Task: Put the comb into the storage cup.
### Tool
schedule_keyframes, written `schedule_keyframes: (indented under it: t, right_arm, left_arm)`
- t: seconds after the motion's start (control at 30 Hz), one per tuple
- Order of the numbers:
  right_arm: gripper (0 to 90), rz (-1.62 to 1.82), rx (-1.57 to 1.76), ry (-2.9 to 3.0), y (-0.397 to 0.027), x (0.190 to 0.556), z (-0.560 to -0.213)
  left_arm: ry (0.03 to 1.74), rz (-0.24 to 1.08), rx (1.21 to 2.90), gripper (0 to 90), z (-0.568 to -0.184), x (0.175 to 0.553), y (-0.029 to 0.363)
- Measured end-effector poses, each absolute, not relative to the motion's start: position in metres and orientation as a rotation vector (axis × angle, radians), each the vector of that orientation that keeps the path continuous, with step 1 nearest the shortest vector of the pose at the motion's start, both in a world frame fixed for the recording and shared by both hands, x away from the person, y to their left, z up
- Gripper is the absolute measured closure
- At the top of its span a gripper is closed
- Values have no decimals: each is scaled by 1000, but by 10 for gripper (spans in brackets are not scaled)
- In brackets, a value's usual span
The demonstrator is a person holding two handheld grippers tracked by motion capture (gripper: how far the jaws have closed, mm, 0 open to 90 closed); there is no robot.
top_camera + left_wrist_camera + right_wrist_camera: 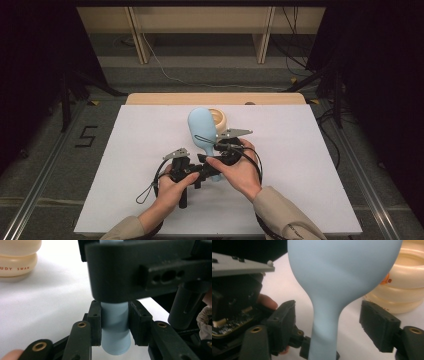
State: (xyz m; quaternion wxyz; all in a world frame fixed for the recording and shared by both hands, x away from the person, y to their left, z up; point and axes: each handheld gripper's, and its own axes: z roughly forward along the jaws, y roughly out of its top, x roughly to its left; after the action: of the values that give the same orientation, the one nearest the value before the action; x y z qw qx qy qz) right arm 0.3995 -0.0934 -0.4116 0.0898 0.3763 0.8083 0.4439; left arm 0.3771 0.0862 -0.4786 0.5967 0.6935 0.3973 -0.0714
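Now: blue brush handle clamped in the left tongs, right tongs standing off it

Leftmost on the white bench (125,165), the left tongs (202,169) lie low and level in the person's left hand (170,192), pointing to the right. Their jaws are clamped on the round end of the pale blue brush's (201,126) handle, seen in the left gripper view as a blue cylinder (115,325) with a black pad pressed on each side. The brush stands roughly upright near the middle of the bench, its broad oval head above. Just behind it, touching or nearly so, sits a cream ringed jar (220,118). To the right, the right tongs (220,148) meet the handle from the right hand (240,170); in the right gripper view their jaws stand spread on both sides of the narrow neck (324,322), clear of it, gripping nothing.
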Motion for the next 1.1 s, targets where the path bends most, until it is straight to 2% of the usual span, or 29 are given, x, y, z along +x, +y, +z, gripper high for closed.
schedule_keyframes:
  t: [0.2, 1.1]
  right_arm:
    - [182, 1320, 1131, 2404, -97, 400, -411]
    - [147, 1367, 1062, 2296, -110, 392, -379]
  left_arm:
    - [924, -168, 1621, 654, -479, 377, 86]
    - [924, -167, 1611, 654, -479, 378, 87]
